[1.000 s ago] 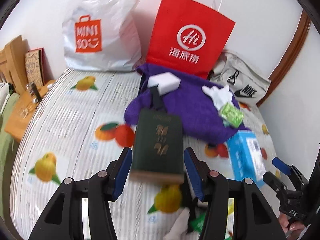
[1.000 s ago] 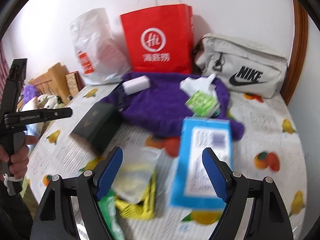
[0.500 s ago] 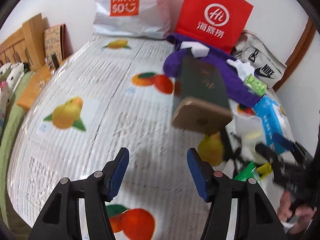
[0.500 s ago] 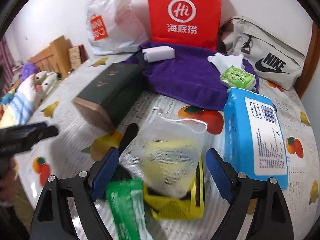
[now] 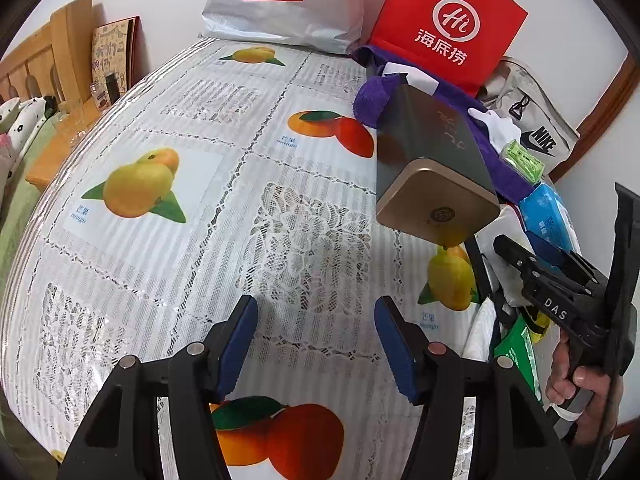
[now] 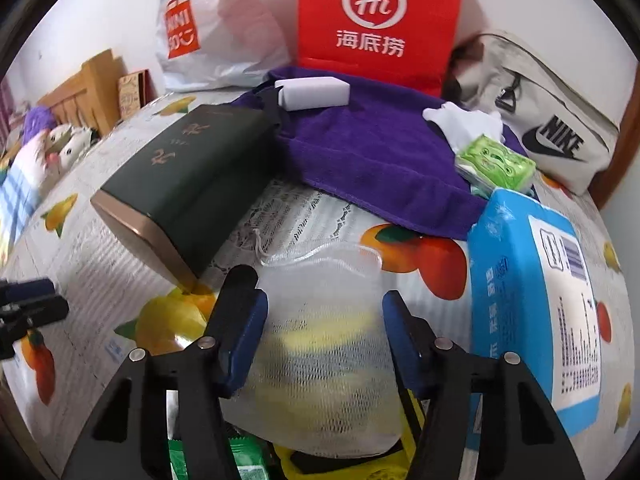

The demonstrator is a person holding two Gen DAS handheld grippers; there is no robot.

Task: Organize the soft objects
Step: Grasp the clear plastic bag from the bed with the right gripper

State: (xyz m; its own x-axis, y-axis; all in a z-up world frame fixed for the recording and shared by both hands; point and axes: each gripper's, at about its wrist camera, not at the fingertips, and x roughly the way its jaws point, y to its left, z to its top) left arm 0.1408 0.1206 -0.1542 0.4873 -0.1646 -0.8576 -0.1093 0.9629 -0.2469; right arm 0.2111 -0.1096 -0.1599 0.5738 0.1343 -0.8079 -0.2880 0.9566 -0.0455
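Now the counter (image 5: 168, 240) is wearing a white lacy cloth with pictures of mangoes and oranges on it. At the back, a white wall is standing behind a white Miniso bag (image 5: 280, 0) and a red paper bag (image 5: 448, 28), and a grey Nike pouch (image 6: 552, 120) is lying by a brown wooden frame. On the far left a wooden headboard (image 5: 44, 56) and some soft toys (image 6: 48, 148) are showing.

A purple towel (image 6: 380, 152) is lying spread out in front of the red bag. A white block (image 6: 312, 92), a white glove (image 6: 464, 120) and a small green tissue pack (image 6: 496, 164) are sitting on it. A dark green box (image 6: 192, 184) is lying tilted, with its long side running from the towel toward the camera and its gold end lifted. A blue wipes pack (image 6: 528, 300) is lying to the right, with its long side pointing away toward the wall.

The white mesh bag (image 6: 324, 344) with yellow things inside is lying near the front, on top of a yellow-and-black thing and by a green packet (image 5: 516, 352). Its tied end is pointing away, toward the towel. The right claw (image 6: 320, 332) has just been closing, and its blue pads are sitting on both sides of the mesh bag. I cannot tell if they are squeezing it.

The left claw (image 5: 312, 344) is open over bare cloth, holding nothing.
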